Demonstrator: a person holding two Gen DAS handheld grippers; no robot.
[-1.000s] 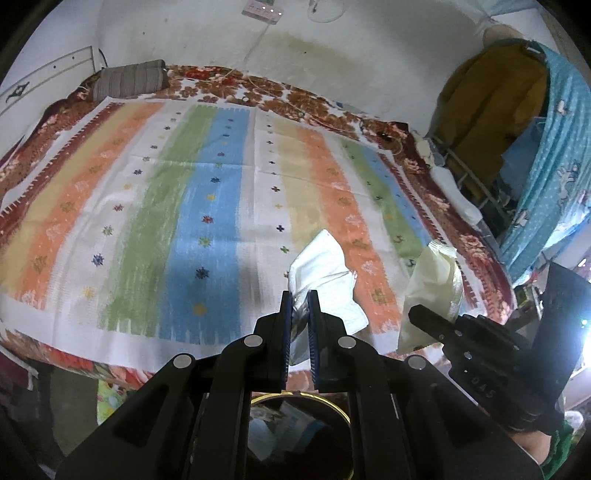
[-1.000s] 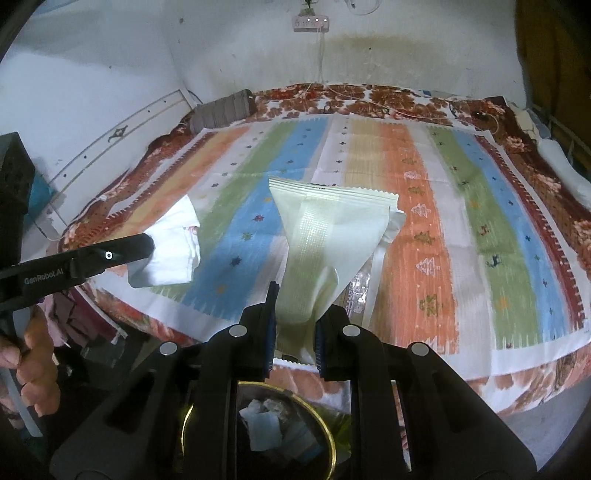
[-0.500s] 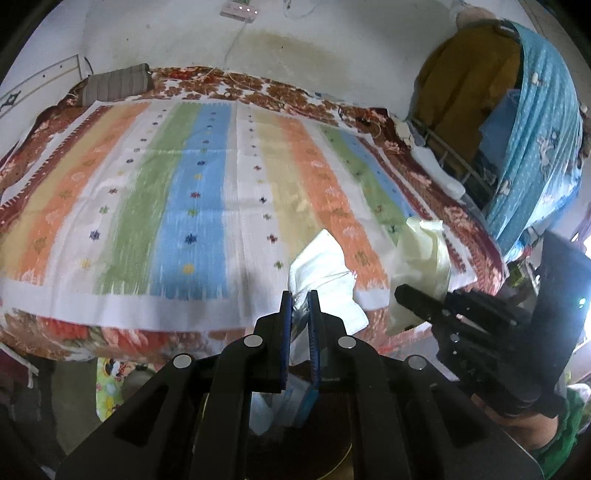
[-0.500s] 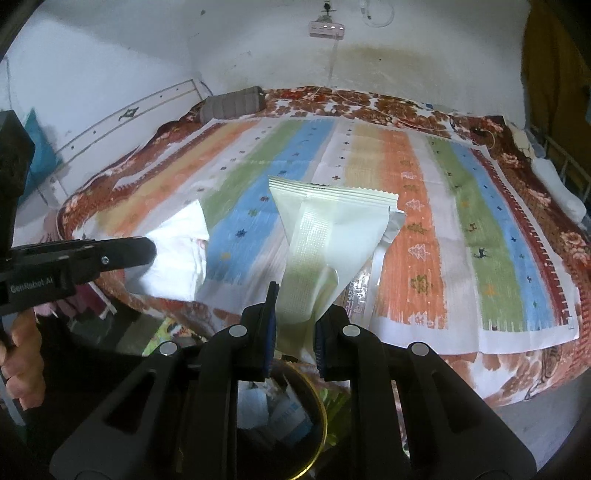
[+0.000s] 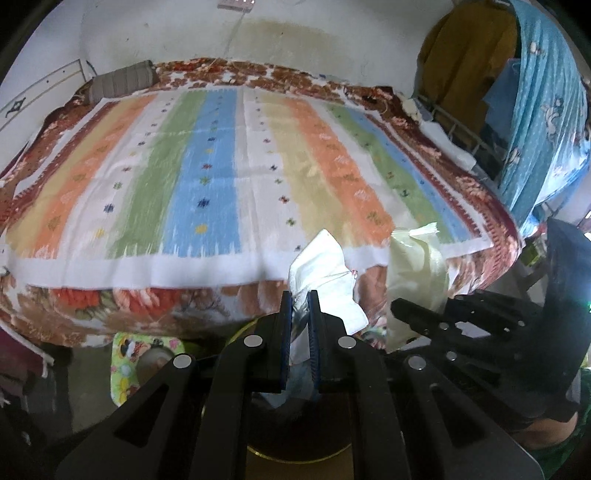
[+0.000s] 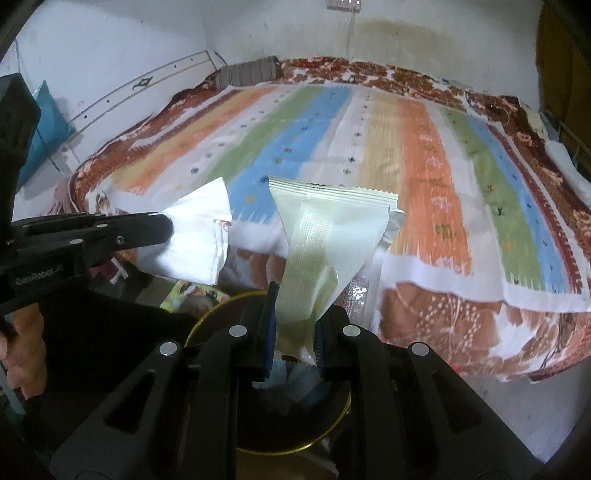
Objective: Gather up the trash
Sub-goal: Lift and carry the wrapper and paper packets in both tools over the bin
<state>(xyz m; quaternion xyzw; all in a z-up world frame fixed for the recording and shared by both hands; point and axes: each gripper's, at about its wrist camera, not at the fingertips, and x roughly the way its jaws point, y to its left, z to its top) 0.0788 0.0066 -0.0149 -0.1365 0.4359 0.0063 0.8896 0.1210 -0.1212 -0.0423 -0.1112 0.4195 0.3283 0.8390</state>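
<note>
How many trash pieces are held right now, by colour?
White crumpled paper wrapper: 1, in the left gripper.
Pale green snack packet: 1, in the right gripper.
Total: 2, both above the gold-rimmed bin.

Setting: a bedroom in a lived-in home. A wide bed fills most of both views, covered by a striped blanket over a brown floral sheet, with a grey pillow at the head. Stained whitewashed walls, a wall socket strip, hung clothing and a blue patterned cloth beside the bed.
</note>
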